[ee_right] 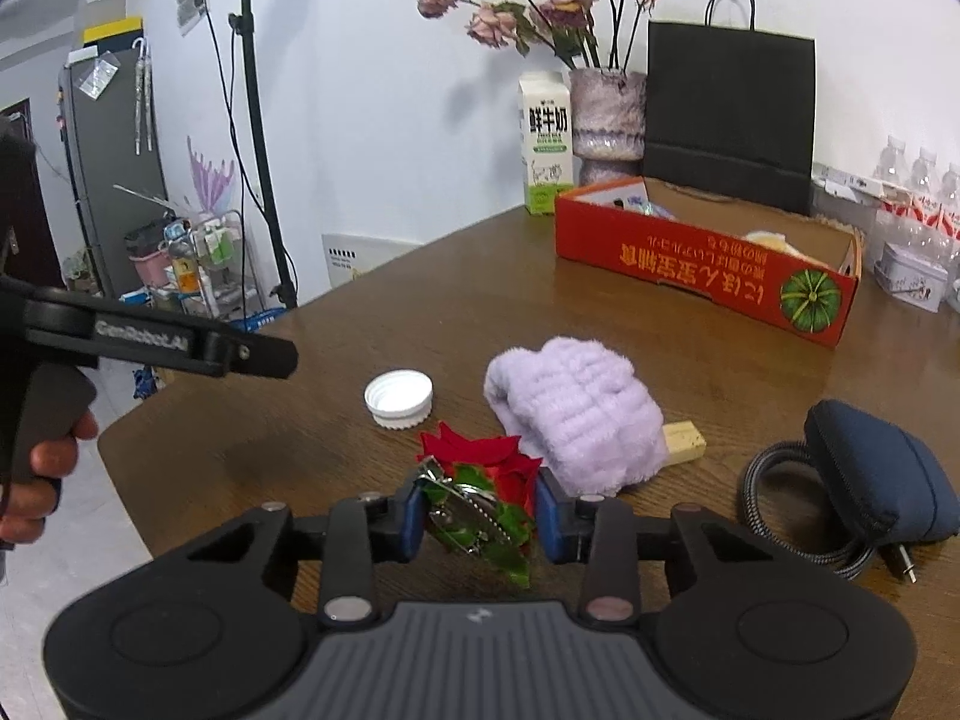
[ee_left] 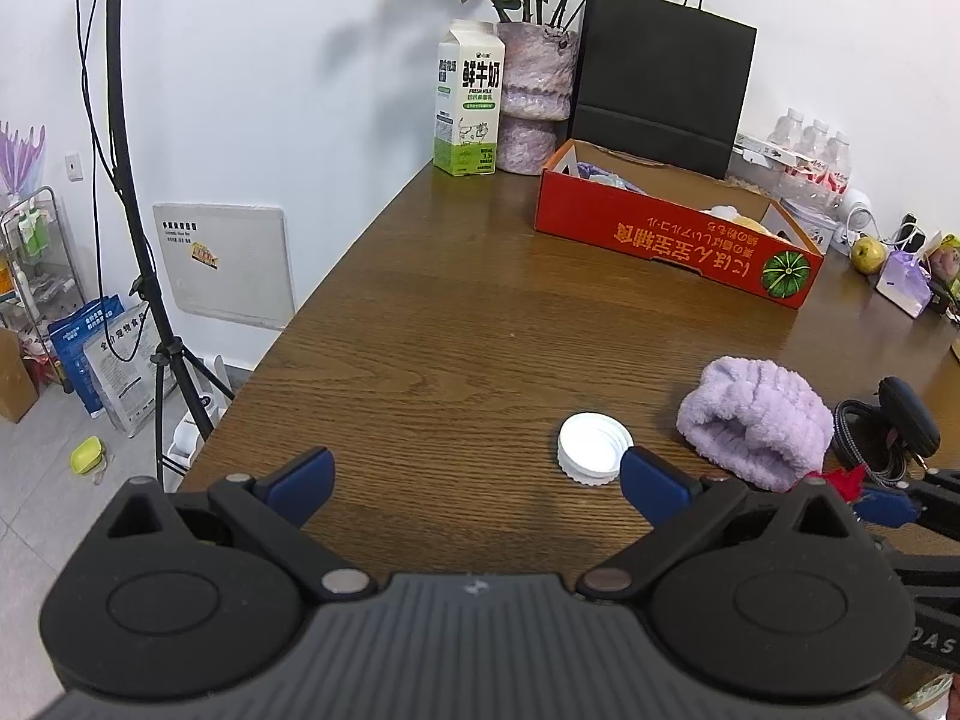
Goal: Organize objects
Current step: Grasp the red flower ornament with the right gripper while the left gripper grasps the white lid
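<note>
My right gripper [ee_right: 480, 519] is shut on a red flower hair clip [ee_right: 480, 492] with green leaves and a metal clasp, held just above the table near its front edge. My left gripper [ee_left: 477, 483] is open and empty over the table, its right finger next to a white bottle cap [ee_left: 594, 441]. The cap also shows in the right wrist view [ee_right: 399, 397]. A lilac fluffy headband [ee_right: 576, 414] lies just beyond the clip, also seen in the left wrist view [ee_left: 759, 420]. An open red cardboard box [ee_right: 702, 267] holding several items stands further back.
A small wooden block [ee_right: 684, 443] pokes out beside the headband. A dark blue pouch [ee_right: 879, 471] with a braided cable [ee_right: 780, 516] lies at the right. A milk carton [ee_right: 545, 144], flower vase [ee_right: 606, 120], black paper bag [ee_right: 729, 114] and water bottles [ee_left: 813, 156] line the back.
</note>
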Motion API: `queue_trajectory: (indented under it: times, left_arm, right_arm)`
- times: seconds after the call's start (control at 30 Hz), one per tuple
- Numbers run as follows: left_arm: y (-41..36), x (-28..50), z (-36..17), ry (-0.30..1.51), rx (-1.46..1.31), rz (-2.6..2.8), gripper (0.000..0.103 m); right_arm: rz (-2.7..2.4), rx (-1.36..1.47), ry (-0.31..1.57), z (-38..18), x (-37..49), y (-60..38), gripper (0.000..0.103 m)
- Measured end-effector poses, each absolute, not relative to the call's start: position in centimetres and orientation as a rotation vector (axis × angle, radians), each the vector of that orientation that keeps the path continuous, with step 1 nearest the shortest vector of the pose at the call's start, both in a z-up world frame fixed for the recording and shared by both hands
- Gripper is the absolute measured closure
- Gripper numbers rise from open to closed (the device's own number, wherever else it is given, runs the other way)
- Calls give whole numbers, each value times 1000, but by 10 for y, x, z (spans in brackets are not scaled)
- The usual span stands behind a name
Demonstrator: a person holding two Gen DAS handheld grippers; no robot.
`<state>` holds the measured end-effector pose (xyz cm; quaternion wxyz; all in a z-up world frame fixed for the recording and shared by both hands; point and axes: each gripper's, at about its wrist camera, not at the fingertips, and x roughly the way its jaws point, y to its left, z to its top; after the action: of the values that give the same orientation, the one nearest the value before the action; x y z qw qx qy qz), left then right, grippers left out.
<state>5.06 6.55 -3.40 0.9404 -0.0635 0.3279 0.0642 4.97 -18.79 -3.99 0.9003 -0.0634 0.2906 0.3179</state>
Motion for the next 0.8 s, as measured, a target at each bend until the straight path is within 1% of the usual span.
queue_trajectory:
  times: [0.37, 0.8]
  left_arm:
    - [55, 55, -36, 680, -125, 112, 0]
    - [43, 65, -46, 708, -126, 87, 0]
  right_arm:
    - [652, -106, 516, -14, 44, -203, 69]
    - [591, -78, 458, 4, 50, -231, 69]
